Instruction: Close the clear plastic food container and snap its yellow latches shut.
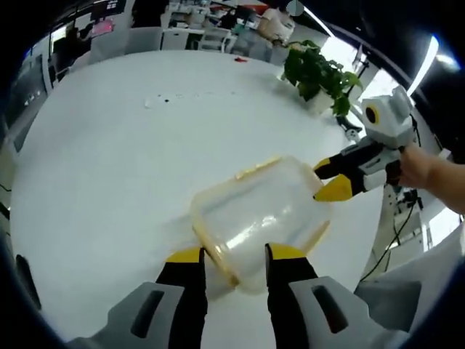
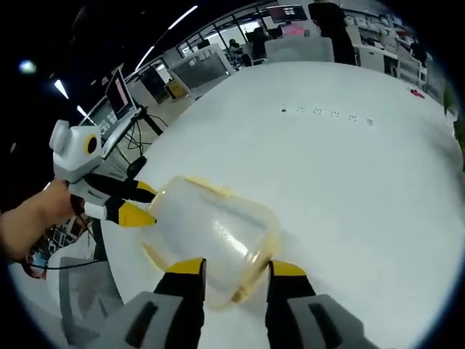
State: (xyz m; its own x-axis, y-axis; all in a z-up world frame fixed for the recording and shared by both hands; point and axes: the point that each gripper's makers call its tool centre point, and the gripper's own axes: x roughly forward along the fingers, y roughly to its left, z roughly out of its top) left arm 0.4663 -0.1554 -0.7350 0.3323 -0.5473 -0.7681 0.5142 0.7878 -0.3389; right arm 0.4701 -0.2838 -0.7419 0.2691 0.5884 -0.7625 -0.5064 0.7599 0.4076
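Clear plastic food container on the white round table, lid on, close to the table's near edge; yellow latches along its rim (whether snapped, cannot tell). Left gripper at one end, jaws spread either side of the container's end, not clenched. Right gripper at the opposite end, jaws likewise apart astride the rim. Broad bare tabletop beyond the container. Potted plant at the far edge, well apart. Chairs and desks past the table
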